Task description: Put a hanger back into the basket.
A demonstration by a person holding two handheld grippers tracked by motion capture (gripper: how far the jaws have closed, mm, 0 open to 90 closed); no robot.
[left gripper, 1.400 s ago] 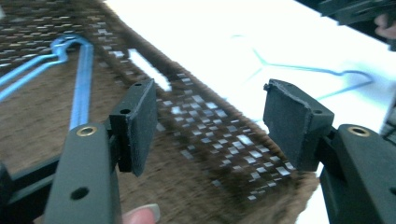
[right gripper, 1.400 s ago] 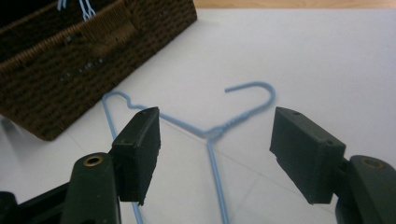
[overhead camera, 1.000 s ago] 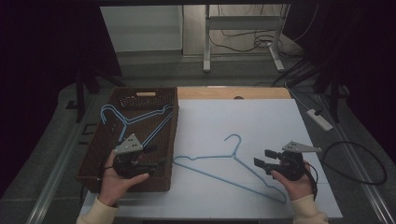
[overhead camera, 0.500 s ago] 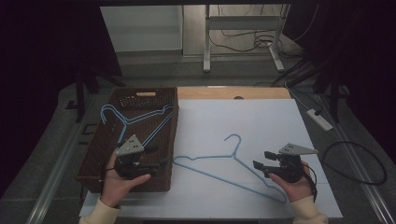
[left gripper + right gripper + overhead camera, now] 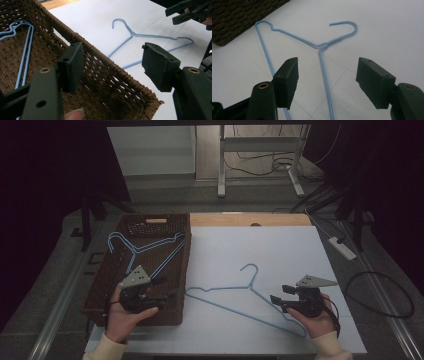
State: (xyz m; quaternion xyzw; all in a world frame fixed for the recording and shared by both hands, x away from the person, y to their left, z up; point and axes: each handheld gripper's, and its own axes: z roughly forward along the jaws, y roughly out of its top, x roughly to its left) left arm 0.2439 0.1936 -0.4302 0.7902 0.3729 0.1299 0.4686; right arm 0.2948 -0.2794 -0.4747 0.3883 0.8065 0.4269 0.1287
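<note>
- High view: one brown wicker basket (image 5: 102,285) sits at the left of the white table (image 5: 280,250). Two blue wire hangers are in sight: one hanger on the table (image 5: 240,295), just right of the basket, and a second hanger (image 5: 145,247) lying inside the basket.
- The hanger on the table is thin light-blue wire, flat, its hook pointing away from the person.
- The left gripper (image 5: 167,295) hovers over the basket's near right corner, jaws wide and empty. The right gripper (image 5: 280,295) sits well right of the basket, at the hanger's right shoulder, pointing toward the basket, jaws wide with nothing gripped.
- Left gripper view: the left gripper (image 5: 112,65) has wide jaws straddling the basket's rim (image 5: 100,57); the table hanger (image 5: 140,37) lies beyond the basket, and the right gripper (image 5: 182,13) shows further off.
- Right gripper view: the right gripper (image 5: 327,82) has spread jaws, one hanger wire (image 5: 324,75) lying between them untouched; the basket's corner (image 5: 234,17) shows at upper left.
</note>
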